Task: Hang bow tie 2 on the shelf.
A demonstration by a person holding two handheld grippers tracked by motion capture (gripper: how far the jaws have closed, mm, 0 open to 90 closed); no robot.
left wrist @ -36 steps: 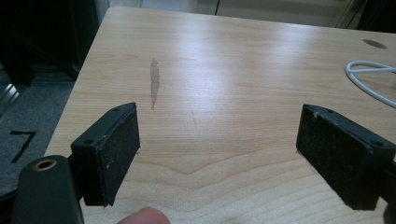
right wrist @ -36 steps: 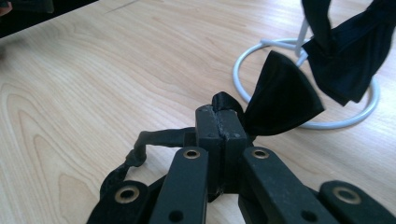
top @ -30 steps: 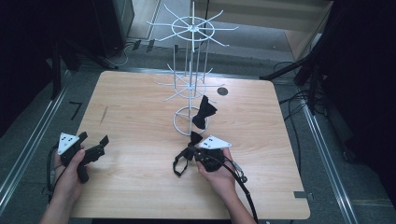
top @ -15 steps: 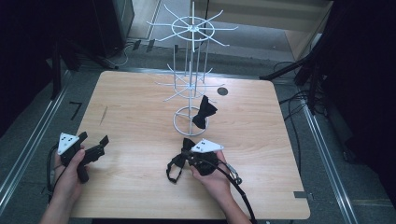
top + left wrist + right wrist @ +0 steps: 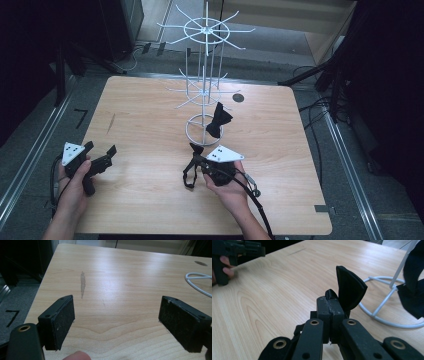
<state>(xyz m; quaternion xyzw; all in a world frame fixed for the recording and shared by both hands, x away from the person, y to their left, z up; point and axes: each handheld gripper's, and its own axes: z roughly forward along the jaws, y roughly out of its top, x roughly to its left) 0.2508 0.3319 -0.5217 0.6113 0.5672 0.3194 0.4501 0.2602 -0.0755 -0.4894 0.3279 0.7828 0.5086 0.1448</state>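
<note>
Overhead, right gripper point(image 5: 196, 151) sits at centre bottom of the frame, a black bow tie point(image 5: 192, 165) in its jaws with the strap looping down toward the table point(image 5: 150, 100). Right gripper view gives the detail: jaws pressed together on the fabric, one wing point(image 5: 349, 287) sticking up above them at frame centre. A second bow tie point(image 5: 219, 119) hangs by the white wire rack point(image 5: 205, 90), mid-frame; the close view catches it only at the right edge. Left gripper point(image 5: 100, 150) lower left; its own view shows the jaws wide apart, nothing between, bare wood beyond, rack base ring point(image 5: 197, 281) upper right.
</note>
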